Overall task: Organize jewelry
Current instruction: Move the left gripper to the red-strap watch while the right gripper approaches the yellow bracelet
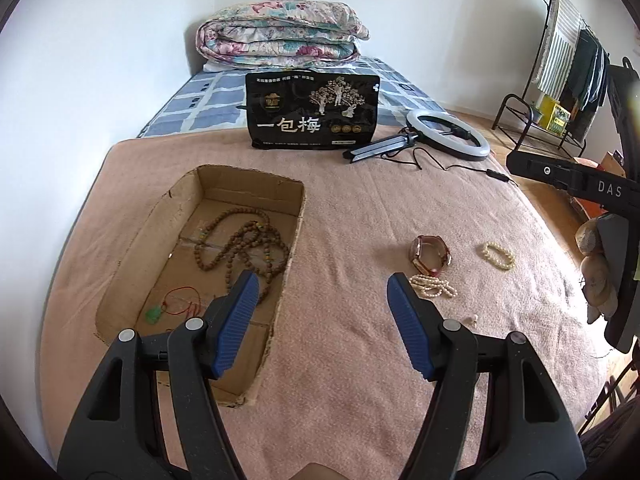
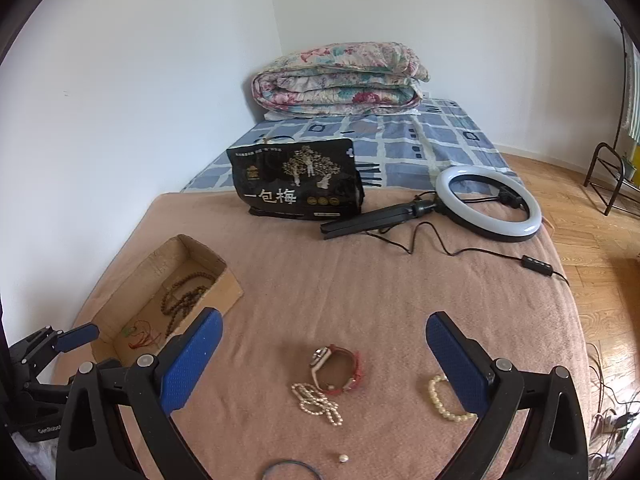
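A shallow cardboard box (image 1: 152, 240) (image 2: 160, 264) lies on the pink blanket and holds brown bead strings (image 1: 240, 248) (image 2: 184, 296) and a green pendant on a red cord (image 1: 154, 314). A red-strap watch (image 1: 430, 254) (image 2: 336, 370), a pearl necklace (image 1: 432, 285) (image 2: 318, 402), a pearl bracelet (image 1: 498, 255) (image 2: 442, 402), a single pearl (image 2: 343, 458) and a dark ring (image 2: 290, 468) lie loose on the blanket. My left gripper (image 1: 323, 292) is open and empty above the box's right edge. My right gripper (image 2: 324, 336) is open and empty above the watch.
A black snack bag (image 1: 314, 114) (image 2: 298, 182) stands at the blanket's far edge. A ring light on a folded tripod (image 1: 448, 134) (image 2: 488, 204) lies beside it, its cable trailing right. A folded quilt (image 1: 280, 36) sits at the back. A clothes rack (image 1: 560, 80) stands on the floor.
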The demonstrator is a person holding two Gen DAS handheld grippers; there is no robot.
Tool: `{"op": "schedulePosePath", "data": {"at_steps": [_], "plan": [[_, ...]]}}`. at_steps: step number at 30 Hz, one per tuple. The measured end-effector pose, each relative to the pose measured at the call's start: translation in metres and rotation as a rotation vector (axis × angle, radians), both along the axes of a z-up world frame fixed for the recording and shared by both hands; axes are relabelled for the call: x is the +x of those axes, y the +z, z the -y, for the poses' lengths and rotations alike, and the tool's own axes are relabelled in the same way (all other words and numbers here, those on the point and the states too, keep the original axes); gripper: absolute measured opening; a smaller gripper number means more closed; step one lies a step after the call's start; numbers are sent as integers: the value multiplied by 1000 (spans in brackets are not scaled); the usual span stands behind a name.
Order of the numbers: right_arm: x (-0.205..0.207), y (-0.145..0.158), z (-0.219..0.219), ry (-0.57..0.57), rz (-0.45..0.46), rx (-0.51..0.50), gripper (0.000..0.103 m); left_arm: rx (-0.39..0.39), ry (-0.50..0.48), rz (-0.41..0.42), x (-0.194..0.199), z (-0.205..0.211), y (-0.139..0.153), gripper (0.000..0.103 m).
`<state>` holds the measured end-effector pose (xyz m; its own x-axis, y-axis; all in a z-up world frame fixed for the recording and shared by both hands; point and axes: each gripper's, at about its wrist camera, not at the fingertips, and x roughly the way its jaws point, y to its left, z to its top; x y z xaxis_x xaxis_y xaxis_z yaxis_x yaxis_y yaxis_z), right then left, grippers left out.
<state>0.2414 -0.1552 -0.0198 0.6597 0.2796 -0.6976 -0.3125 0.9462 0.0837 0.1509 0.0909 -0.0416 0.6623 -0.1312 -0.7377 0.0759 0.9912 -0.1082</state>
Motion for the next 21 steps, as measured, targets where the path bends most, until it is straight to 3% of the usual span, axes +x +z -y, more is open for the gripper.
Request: {"op": "schedulePosePath", "data": {"at_steps": [10, 21], "plan": [[-5, -6, 67, -70, -17, -52, 103, -14, -59, -31, 22, 46, -12, 69], [5, -52, 131, -159, -113, -75, 103, -43, -93, -93, 57, 87, -41, 66]]}}
